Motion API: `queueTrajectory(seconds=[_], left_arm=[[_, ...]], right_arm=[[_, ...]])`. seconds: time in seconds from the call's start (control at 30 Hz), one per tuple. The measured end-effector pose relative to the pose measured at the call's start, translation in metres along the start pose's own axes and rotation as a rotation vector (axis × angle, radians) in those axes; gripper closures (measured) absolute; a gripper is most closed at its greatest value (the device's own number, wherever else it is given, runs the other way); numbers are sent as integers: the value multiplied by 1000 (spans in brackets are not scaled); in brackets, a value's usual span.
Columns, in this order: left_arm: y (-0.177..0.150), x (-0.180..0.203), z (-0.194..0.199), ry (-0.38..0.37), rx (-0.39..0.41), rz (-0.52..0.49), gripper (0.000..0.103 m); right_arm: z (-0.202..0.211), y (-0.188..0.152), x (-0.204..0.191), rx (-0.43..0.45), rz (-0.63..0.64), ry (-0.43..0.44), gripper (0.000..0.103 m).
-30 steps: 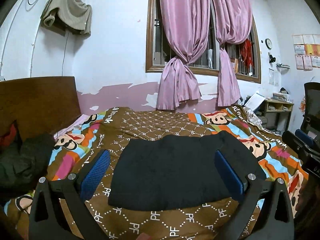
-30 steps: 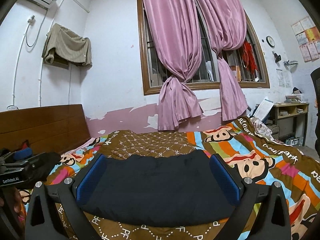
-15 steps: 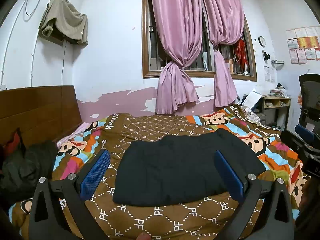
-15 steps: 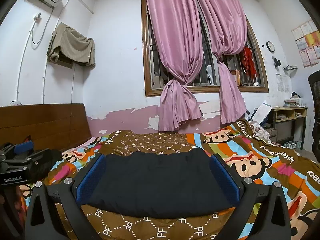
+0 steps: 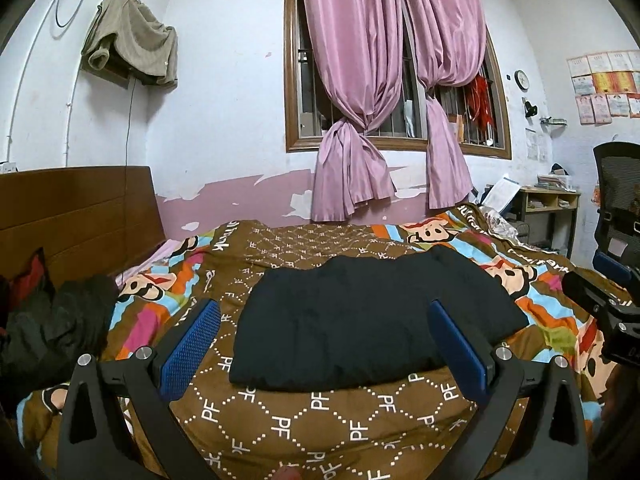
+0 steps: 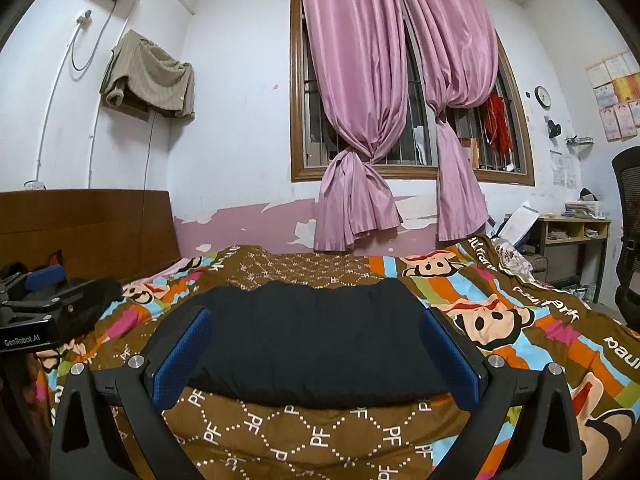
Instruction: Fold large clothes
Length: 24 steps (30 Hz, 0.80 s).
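Observation:
A black garment (image 5: 368,316) lies folded in a flat rectangle on the patterned bedspread (image 5: 320,420); it also shows in the right wrist view (image 6: 316,340). My left gripper (image 5: 324,320) is open and empty, held above the near edge of the bed in front of the garment. My right gripper (image 6: 316,328) is open and empty too, a little back from the garment's near edge. Neither gripper touches the cloth. The right gripper shows at the right edge of the left wrist view (image 5: 612,304), and the left one at the left edge of the right wrist view (image 6: 36,312).
A pile of dark clothes (image 5: 48,324) lies at the bed's left by the wooden headboard (image 5: 76,216). Pink curtains (image 5: 360,100) hang over the window behind. A shelf (image 5: 552,208) and black office chair (image 5: 620,184) stand right of the bed.
Both grippers have pulled back and up from the folded garment, so it sits farther away and more of the bedspread shows in front. The garment has not moved.

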<state>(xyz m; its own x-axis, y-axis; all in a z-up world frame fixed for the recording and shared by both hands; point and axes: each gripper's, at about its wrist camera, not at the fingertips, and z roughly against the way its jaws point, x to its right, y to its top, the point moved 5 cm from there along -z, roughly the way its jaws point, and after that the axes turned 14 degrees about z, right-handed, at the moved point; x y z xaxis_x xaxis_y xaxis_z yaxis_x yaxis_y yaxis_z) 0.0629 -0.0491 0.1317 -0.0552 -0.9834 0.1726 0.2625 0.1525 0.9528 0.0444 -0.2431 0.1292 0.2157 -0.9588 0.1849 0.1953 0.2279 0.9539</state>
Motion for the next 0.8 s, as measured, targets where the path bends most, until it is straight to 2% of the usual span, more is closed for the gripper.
queueTrajectory(seconds=[0.37, 0.8], left_arm=[[-22, -5, 4, 3, -18, -8, 2], [-51, -19, -4, 33, -95, 14, 2]], right_arm=[[1, -9, -6, -31, 6, -1, 0], [-14, -32, -18, -127, 7, 34, 0]])
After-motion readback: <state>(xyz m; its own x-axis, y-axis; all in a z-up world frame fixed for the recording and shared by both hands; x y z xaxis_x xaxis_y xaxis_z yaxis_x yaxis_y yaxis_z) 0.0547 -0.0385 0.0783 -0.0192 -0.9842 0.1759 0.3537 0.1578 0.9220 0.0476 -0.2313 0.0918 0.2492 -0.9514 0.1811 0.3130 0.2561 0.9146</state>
